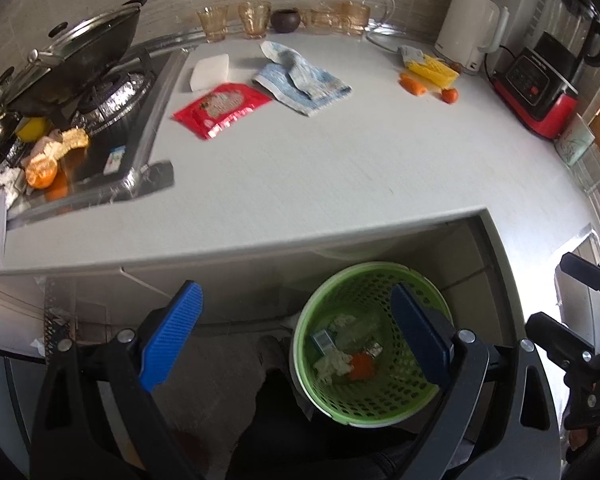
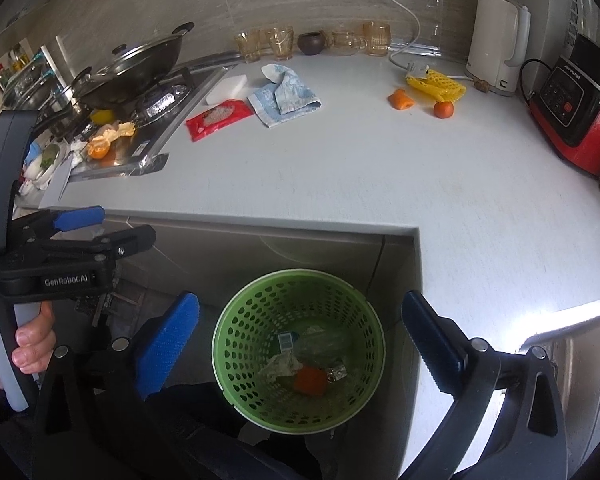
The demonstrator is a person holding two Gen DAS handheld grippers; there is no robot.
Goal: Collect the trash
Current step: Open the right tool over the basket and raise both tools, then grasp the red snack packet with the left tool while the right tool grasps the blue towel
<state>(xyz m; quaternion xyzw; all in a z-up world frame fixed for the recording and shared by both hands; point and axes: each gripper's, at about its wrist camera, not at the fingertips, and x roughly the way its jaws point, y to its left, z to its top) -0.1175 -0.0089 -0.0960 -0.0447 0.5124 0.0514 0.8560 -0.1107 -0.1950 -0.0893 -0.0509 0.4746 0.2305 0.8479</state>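
Both claws gape empty: right claw (image 2: 300, 344) straight above the green bin (image 2: 374, 320), left claw (image 1: 296, 334) beside it. A drop looks finished. Next comes a reach ahead, up onto the counter (image 2: 340, 184), for the red wrapper (image 2: 219, 117).

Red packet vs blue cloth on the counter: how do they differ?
The red packet lies flat and smooth; the blue cloth is crumpled, with one end folded up. The packet is glossy red with a printed picture; the cloth is a pale blue and white weave. The packet sits nearer the stove, the cloth beside it, farther away. Both rest on the white counter, outside the green basket.
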